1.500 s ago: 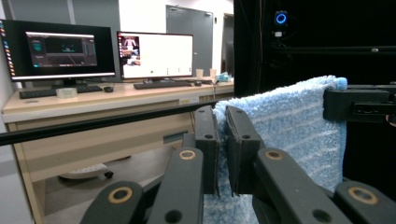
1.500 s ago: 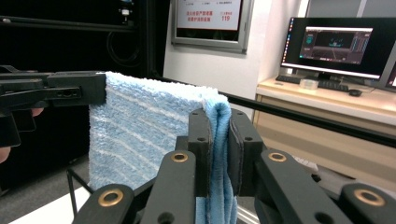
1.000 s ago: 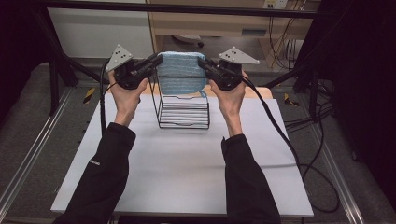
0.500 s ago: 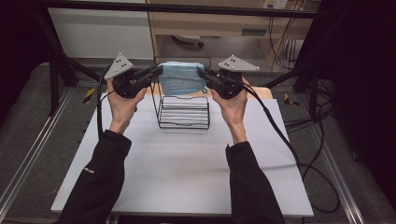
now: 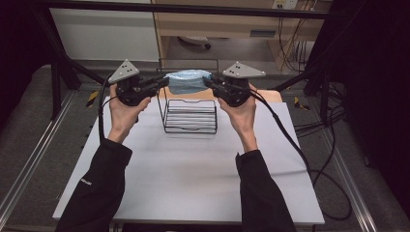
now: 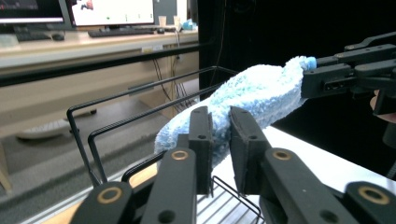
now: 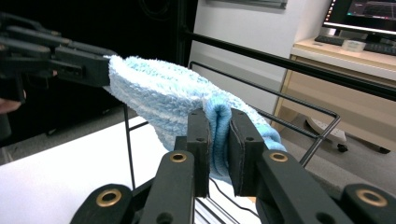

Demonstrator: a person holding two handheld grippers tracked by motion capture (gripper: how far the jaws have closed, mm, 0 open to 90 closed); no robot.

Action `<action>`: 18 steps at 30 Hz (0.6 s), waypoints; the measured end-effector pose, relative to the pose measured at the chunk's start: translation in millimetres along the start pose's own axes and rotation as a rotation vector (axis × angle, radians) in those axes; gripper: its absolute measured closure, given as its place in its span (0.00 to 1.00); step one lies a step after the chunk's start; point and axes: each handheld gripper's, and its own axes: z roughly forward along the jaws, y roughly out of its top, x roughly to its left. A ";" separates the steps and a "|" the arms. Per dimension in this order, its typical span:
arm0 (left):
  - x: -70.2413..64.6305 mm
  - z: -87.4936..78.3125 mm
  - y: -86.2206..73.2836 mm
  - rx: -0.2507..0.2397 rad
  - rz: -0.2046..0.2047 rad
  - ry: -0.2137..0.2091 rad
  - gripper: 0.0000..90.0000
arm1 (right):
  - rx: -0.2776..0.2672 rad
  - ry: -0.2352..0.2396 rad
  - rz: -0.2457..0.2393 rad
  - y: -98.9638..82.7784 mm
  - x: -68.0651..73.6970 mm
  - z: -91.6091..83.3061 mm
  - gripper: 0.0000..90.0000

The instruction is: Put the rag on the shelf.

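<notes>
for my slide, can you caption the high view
Two hand-held grippers, left gripper and right gripper, stretch a blue towel between them above a black wire rack on a white table.

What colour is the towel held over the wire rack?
Light blue towel, with faint paler stripes; clearest in the right gripper view.

In the high view, the far rail of the wire rack (image 5: 189,108) is covered at centre frame by the blue towel (image 5: 187,81). The towel's ends are concealed inside the left tool (image 5: 163,82) and right tool (image 5: 209,82). The desk (image 5: 193,169) has its near edge partly masked by both sleeves at the bottom of the frame.
</notes>
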 end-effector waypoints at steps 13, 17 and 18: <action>2.1 3.4 40.4 0.071 -0.056 0.033 0.91 | 0.002 0.030 -0.019 -6.3 -1.6 -1.4 0.90; -1.2 10.1 28.9 0.138 -0.044 -0.013 0.97 | 0.004 0.034 -0.034 -6.3 -1.5 -2.0 0.89; -1.5 10.3 25.4 0.144 -0.047 -0.021 0.98 | 0.008 0.036 -0.037 -6.5 -1.8 -2.0 0.89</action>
